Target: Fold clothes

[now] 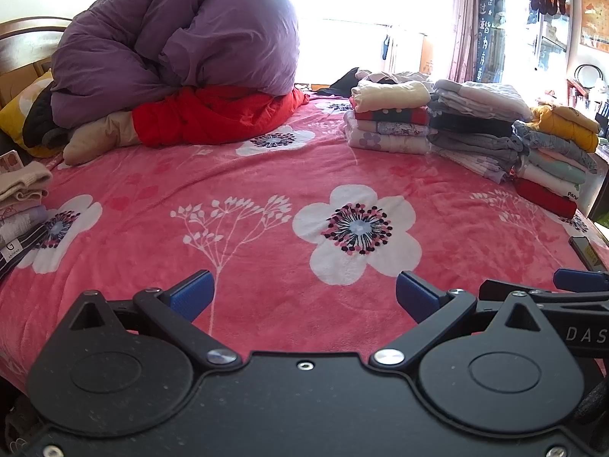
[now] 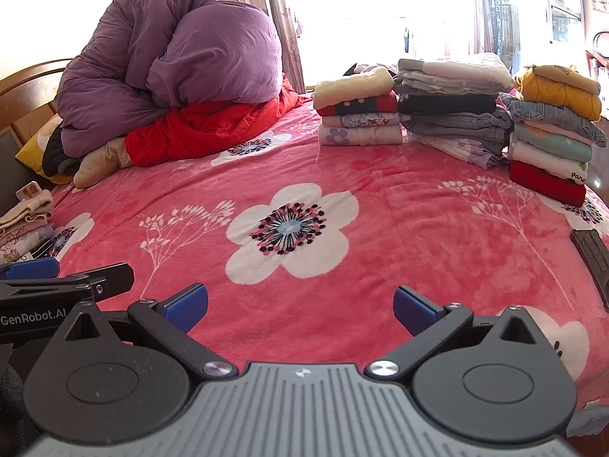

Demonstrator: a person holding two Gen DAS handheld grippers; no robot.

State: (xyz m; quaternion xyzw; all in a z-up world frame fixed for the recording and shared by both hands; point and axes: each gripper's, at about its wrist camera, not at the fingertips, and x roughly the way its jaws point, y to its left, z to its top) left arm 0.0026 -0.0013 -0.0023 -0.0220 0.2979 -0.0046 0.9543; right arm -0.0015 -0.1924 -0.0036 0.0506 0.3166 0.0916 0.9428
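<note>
Left wrist view showed the left gripper (image 1: 304,293) low over the blanket (image 1: 266,175), its blue fingers (image 1: 194,295) spread wide with nothing between them. Just to its right, the right gripper (image 1: 578,282) showed partly at the frame edge. In the right wrist view the right gripper (image 2: 300,308) also hung over the blanket with its fingers (image 2: 413,310) spread wide and empty, and the left gripper (image 2: 30,270) showed partly at the left edge.

Folded clothes stood in three stacks at the far right of the bed: a near-centre stack (image 1: 388,118) topped by a cream piece, a middle stack (image 1: 475,122) of grey and dark pieces touching it, and a right stack (image 1: 555,156) with a yellow piece on top and a red one at the bottom. A fourth, smaller stack (image 1: 23,205) lay at the left edge. All stacks were well apart from both grippers; no garment lay on the blanket before them.

At the head of the bed a purple duvet (image 1: 171,38) was heaped on a red quilt (image 1: 213,114), beside a yellow pillow (image 1: 23,110). A dark phone-like thing (image 2: 592,255) lay at the right edge.
</note>
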